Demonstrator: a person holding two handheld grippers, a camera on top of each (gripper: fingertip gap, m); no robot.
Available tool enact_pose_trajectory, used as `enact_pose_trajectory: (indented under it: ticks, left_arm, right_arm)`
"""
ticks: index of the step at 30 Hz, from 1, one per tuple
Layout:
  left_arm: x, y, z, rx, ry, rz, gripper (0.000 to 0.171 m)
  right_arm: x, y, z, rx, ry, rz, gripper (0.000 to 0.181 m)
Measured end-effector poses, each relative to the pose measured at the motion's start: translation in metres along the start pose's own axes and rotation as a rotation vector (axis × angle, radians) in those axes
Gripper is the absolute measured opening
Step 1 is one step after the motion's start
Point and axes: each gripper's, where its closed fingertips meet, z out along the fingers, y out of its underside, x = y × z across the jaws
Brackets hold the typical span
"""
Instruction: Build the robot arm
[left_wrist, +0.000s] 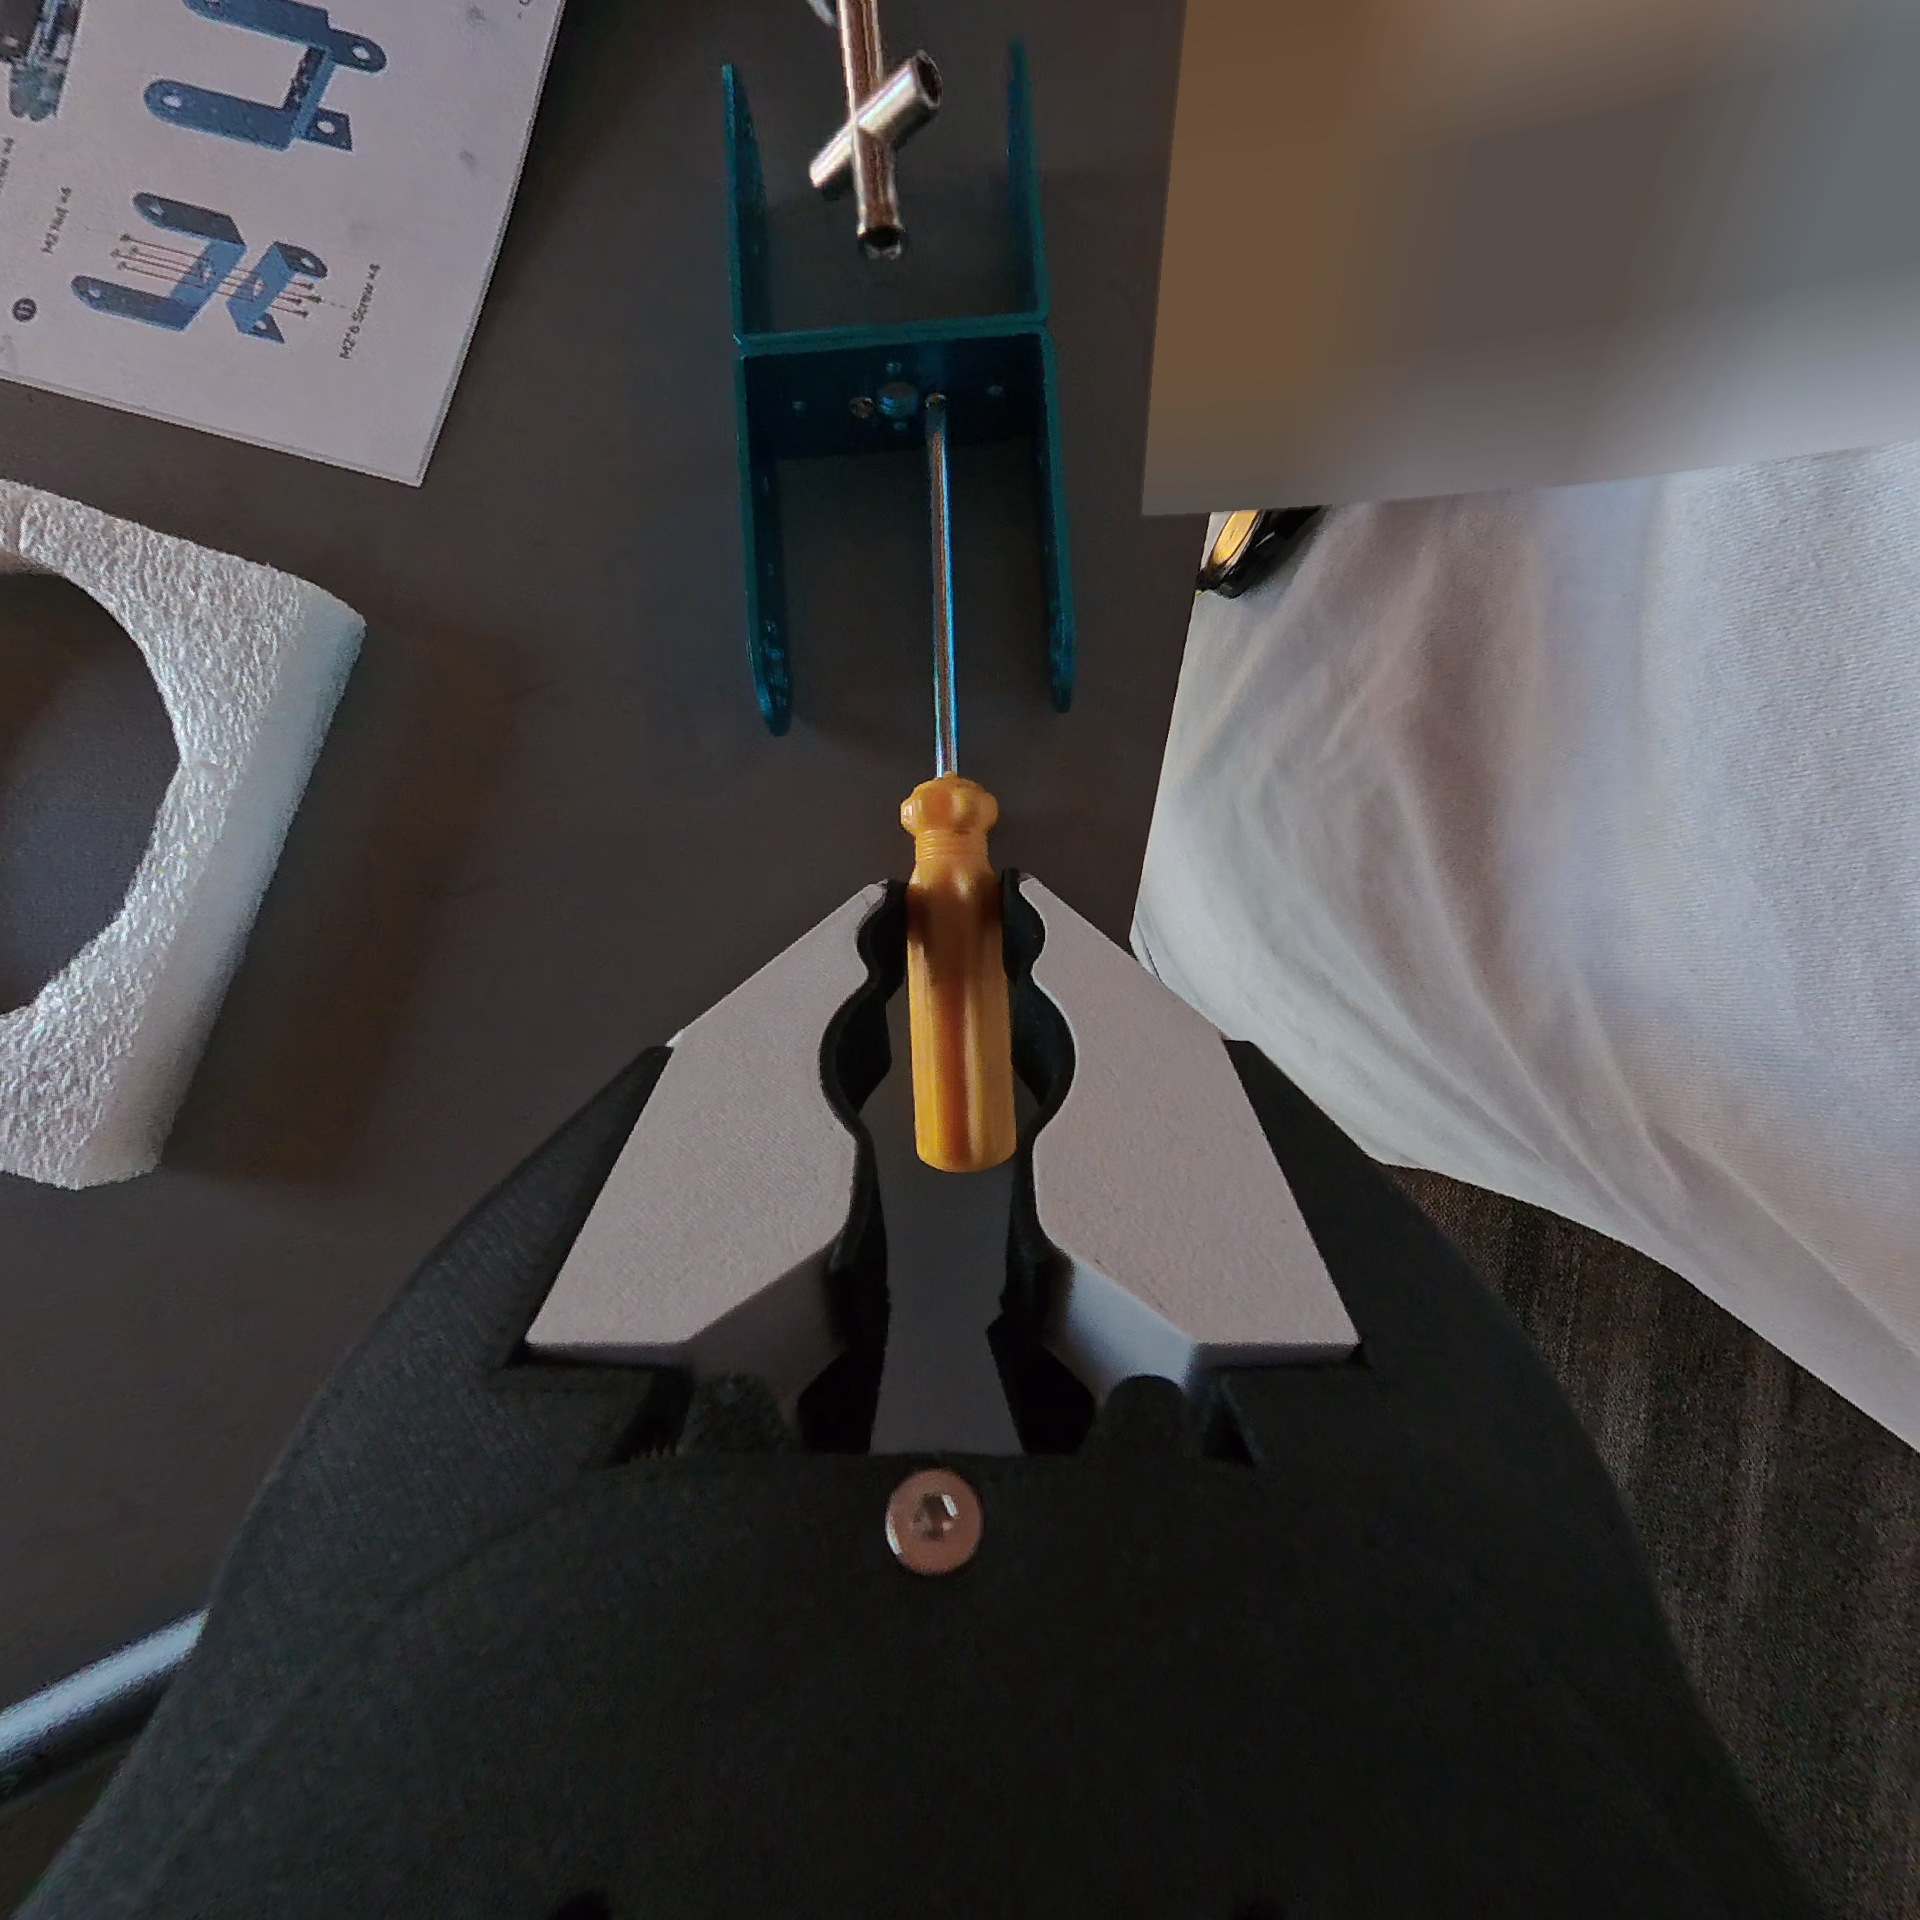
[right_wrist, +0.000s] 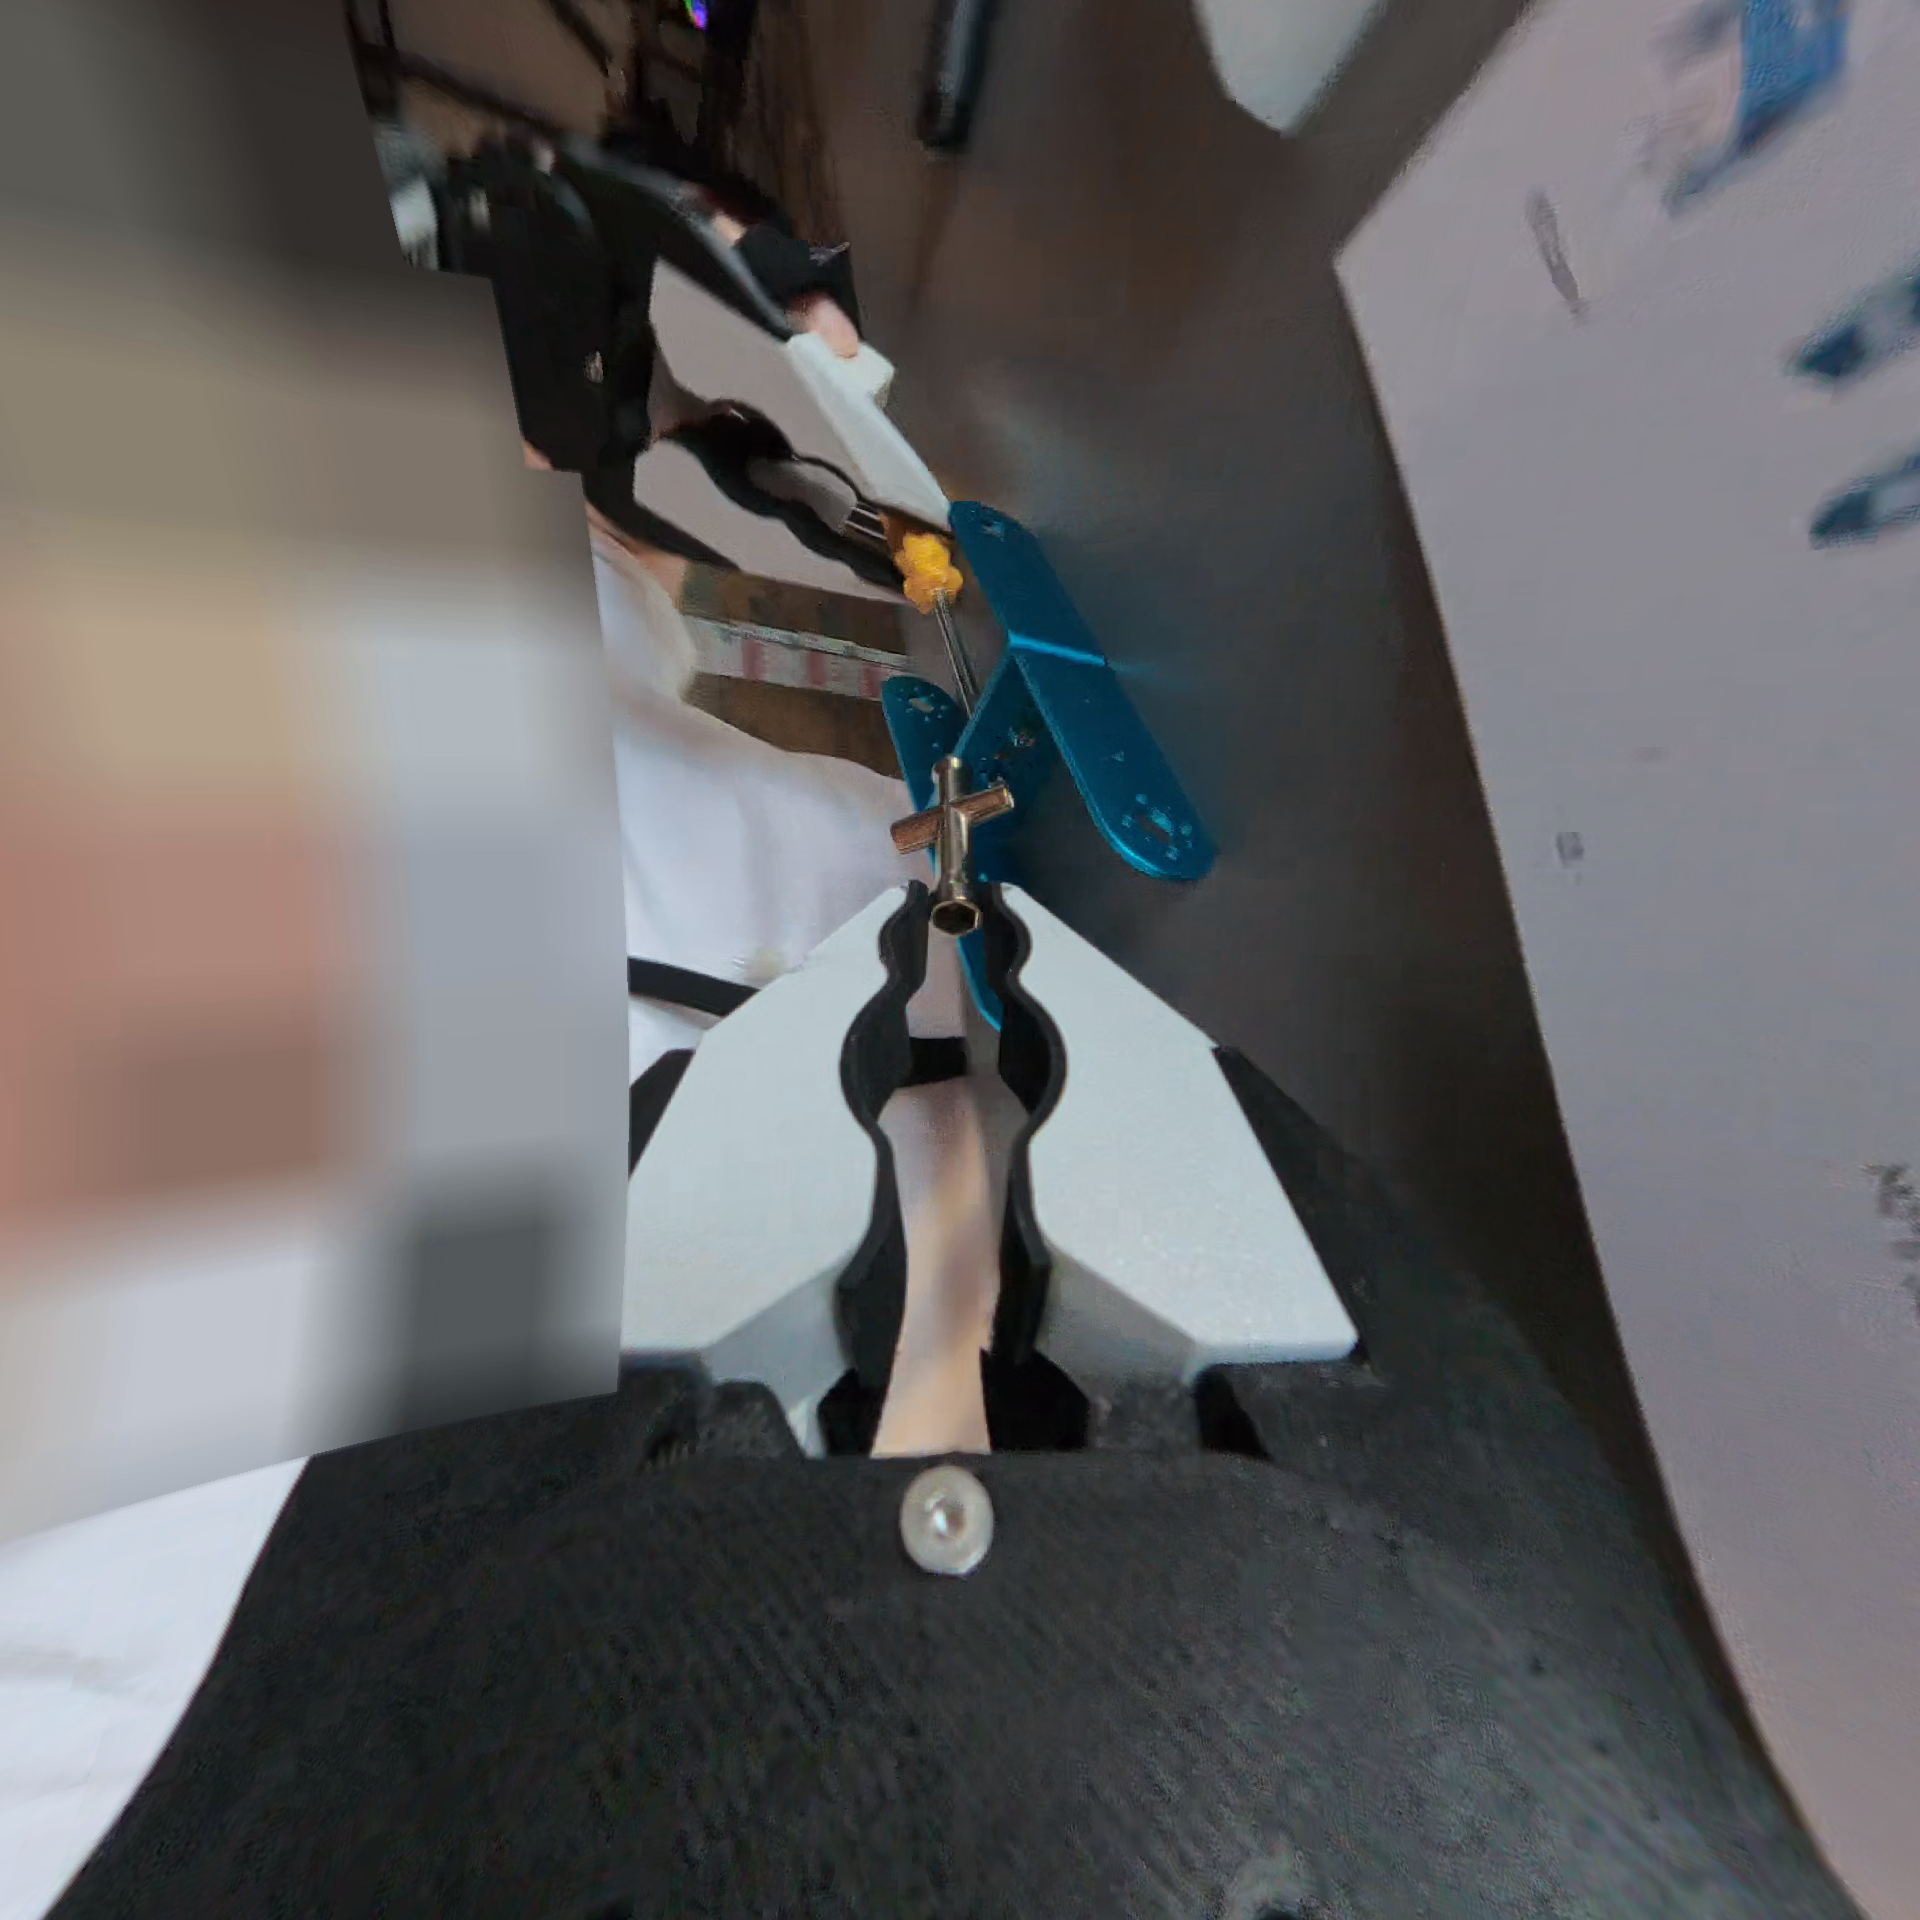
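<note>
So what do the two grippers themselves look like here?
Both match: the left gripper and right gripper each have a black textured body, one silver screw at its centre, and two white wedge-shaped fingers lined with wavy black pads. The hand on the far left gripper wears a black fingerless glove.

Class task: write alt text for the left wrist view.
The left claw grips a yellow plastic-handled screwdriver, its tip at a screw in a teal metal H-shaped bracket on a dark table. A silver cross-shaped socket wrench lies beyond.
</note>
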Motion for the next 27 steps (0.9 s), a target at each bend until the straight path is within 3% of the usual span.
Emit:
enact_pose_trajectory:
  ticks: [1, 6, 11, 16, 27]
  left_arm:
    - [0.0, 0.0, 0.0, 0.001, 0.002, -0.002, 0.017]
    - [0.002, -0.001, 0.001, -0.001, 0.003, -0.012, 0.017]
    - [0.004, -0.001, 0.001, -0.002, 0.008, -0.03, 0.017]
    - [0.006, -0.001, 0.001, -0.014, 0.006, -0.025, 0.017]
    - [0.007, -0.001, 0.001, -0.022, 0.01, -0.041, 0.017]
  right_arm:
    - [0.0, 0.002, -0.001, -0.01, 0.043, -0.13, 0.009]
    - [0.0, 0.004, -0.004, 0.015, 0.258, -0.863, 0.009]
    - [0.005, 0.002, 0.0, 0.087, 0.396, -1.23, 0.01]
    - [0.006, 0.007, 0.006, 0.098, 0.47, -1.461, 0.009]
    - [0.0, 0.013, 0.011, 0.101, 0.496, -1.663, 0.01]
